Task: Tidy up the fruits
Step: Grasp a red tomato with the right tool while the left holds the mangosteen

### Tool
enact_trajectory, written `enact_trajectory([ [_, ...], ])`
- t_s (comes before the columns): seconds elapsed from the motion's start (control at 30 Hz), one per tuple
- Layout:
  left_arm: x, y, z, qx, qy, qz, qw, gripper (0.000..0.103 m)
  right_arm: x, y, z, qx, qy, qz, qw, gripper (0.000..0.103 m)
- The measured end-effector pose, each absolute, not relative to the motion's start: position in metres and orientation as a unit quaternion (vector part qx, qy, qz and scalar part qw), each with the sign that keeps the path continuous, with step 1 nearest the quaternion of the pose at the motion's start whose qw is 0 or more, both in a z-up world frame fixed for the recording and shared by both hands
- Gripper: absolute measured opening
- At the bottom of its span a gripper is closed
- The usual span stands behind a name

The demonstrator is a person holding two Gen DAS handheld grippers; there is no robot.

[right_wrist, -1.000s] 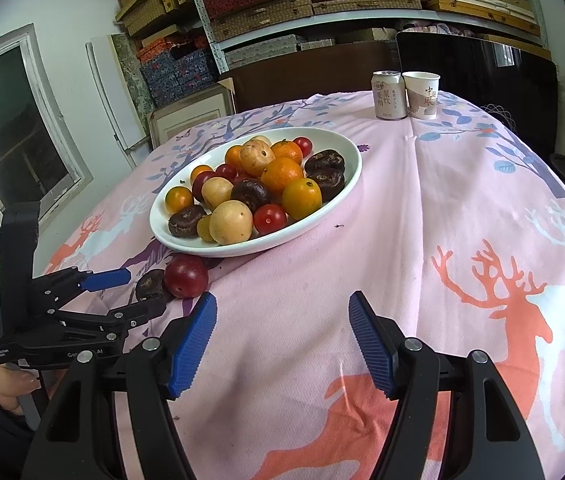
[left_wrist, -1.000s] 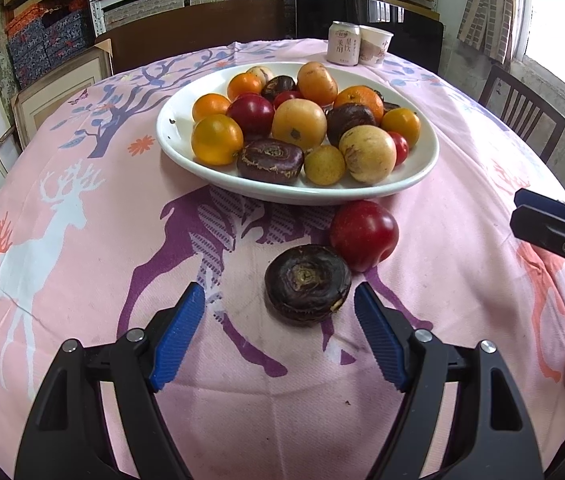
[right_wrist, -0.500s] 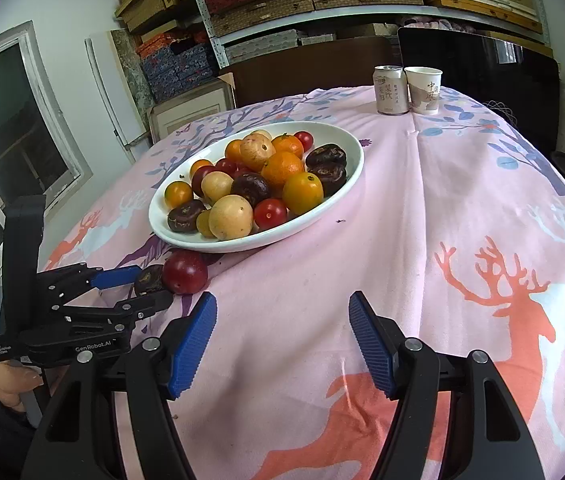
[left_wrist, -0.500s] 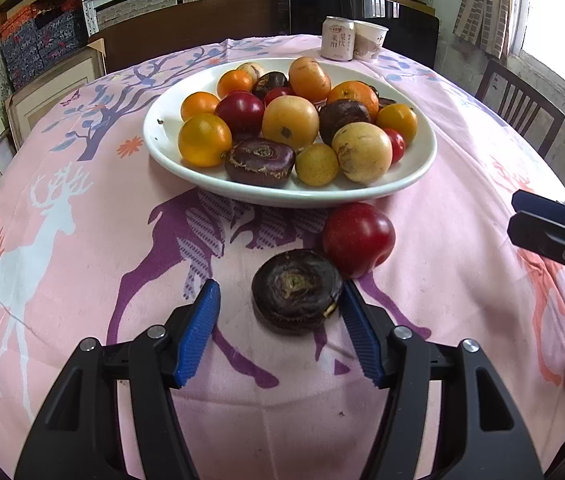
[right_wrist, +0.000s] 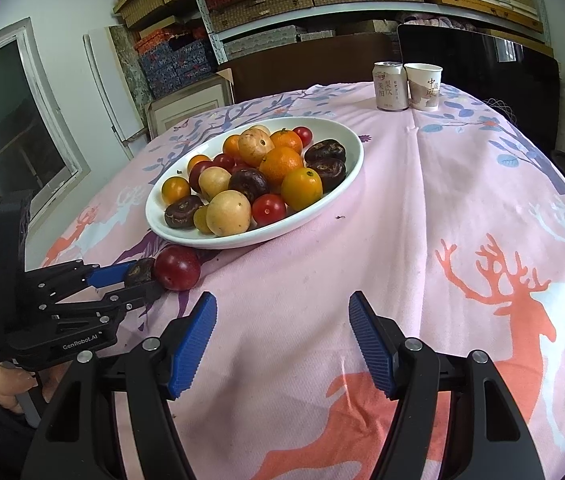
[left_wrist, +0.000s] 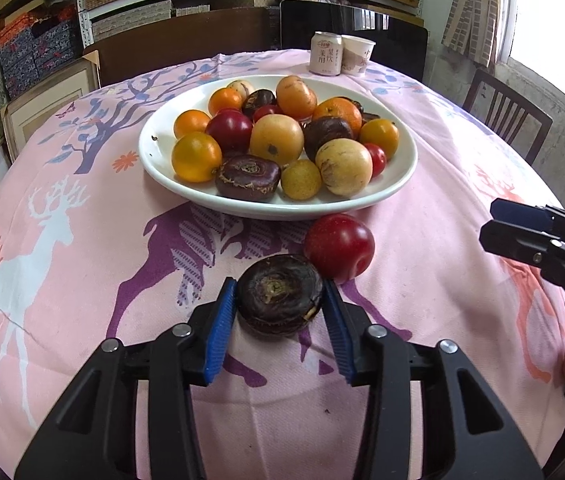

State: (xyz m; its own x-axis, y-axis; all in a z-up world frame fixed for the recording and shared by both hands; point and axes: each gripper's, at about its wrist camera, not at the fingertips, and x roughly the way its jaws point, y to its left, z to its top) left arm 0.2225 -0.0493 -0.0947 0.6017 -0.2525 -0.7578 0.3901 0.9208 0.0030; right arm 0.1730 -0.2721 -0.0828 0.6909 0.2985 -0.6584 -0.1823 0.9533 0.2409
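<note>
Your left gripper (left_wrist: 280, 314) is closing on the dark fruit (left_wrist: 280, 294); its rounded sides may slip against the touching red plum (left_wrist: 339, 246).

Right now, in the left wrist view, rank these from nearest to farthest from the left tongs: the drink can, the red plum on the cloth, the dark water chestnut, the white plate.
1. Dark water chestnut: between the closing left tongs.
2. Red plum: just beyond, to the right, touching the chestnut.
3. White plate: behind both, centre.
4. Drink can: far edge, beside the paper cup.
</note>
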Motion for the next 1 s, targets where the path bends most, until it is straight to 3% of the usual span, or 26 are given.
enact_trajectory([
  [0.6,0.205,-0.002,-0.061,0.010,0.326,-0.122,0.937,0.043,0.179,-0.235,-0.088,0.061,0.403,0.150,0.901,0.069],
  [1.0,0.210,0.014,-0.062,-0.012,0.329,-0.102,0.939,0.043,0.211,-0.159,-0.089,-0.005,0.430,0.179,0.885,0.069],
])
